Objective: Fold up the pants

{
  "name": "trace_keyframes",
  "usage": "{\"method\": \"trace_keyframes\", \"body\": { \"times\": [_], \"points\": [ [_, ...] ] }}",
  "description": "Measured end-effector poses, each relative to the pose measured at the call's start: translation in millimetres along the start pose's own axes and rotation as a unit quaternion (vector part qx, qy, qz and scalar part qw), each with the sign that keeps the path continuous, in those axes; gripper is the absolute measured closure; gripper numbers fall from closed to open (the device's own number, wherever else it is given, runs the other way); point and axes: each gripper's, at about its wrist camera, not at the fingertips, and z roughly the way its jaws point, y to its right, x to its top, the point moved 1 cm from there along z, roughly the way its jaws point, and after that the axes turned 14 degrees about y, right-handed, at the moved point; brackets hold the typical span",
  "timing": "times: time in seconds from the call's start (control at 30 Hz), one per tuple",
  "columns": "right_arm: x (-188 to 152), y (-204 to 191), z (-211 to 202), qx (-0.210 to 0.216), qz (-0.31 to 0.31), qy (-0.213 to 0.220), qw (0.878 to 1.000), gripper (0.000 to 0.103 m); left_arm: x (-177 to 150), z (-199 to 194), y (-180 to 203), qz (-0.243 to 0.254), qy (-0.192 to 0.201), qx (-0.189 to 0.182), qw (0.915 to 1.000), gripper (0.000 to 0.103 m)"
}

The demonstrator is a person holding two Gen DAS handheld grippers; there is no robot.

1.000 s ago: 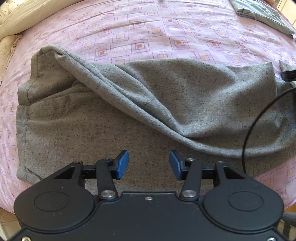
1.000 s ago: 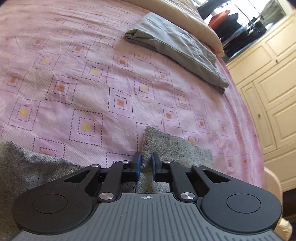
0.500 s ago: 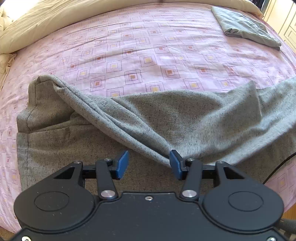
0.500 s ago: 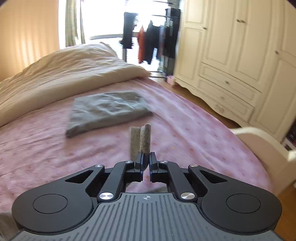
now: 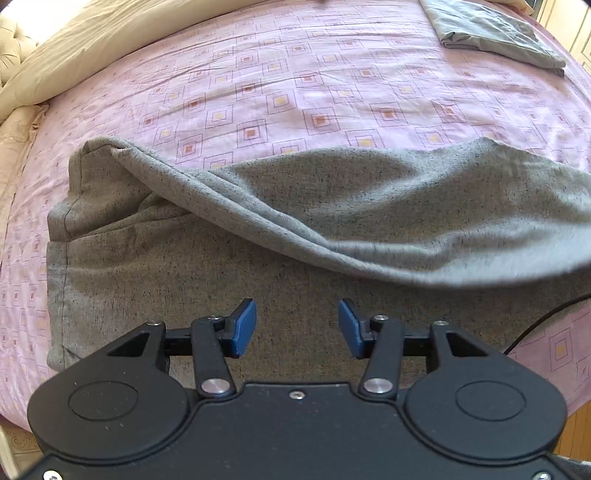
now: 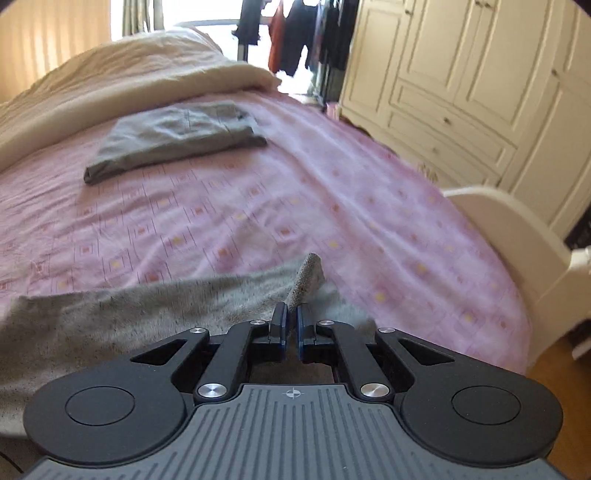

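Grey knit pants point(image 5: 221, 258) lie across the near part of a pink patterned bed sheet point(image 5: 295, 92), waistband at the left. One leg point(image 5: 406, 206) is lifted off the lower layer and stretches to the right in a sagging fold. My left gripper point(image 5: 297, 328) hovers open just above the lower layer, nothing between its blue pads. My right gripper point(image 6: 291, 326) is shut on the leg's cuff point(image 6: 304, 282), which pokes up between the pads; the rest of the pants point(image 6: 129, 317) trails to the left below it.
Another folded grey garment point(image 5: 495, 33) point(image 6: 173, 136) lies on the far side of the bed. A cream duvet point(image 6: 129, 85) is bunched at the head. A cream footboard point(image 6: 509, 229) and a wardrobe point(image 6: 461, 74) stand to the right. A black cable point(image 5: 543, 321) crosses the sheet's near right.
My right gripper has risen and rolled, carrying the cuff up off the sheet, so its view swung from the bed to the room. The lifted leg now stretches farther right. My left gripper drew back slightly.
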Motion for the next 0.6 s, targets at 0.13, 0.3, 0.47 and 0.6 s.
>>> {"method": "trace_keyframes", "body": {
  "times": [0.13,0.3,0.47,0.6],
  "points": [
    [-12,25,28,-0.035,0.02,-0.036,0.999,0.098,2,-5,16,-0.004,0.004,0.001,1.0,0.046],
    [-44,33,60,-0.01,0.011,-0.121,0.992,0.096,6,-8,20,-0.026,-0.005,0.009,0.9996,0.045],
    [-25,29,29,-0.004,-0.016,-0.039,0.999,0.091,7,-15,6,-0.058,-0.002,0.05,0.9971,0.036],
    [-4,15,6,0.038,-0.026,0.031,0.998,0.091,2,-19,-13,-0.08,-0.01,0.087,0.9929,0.036]
  ]
}}
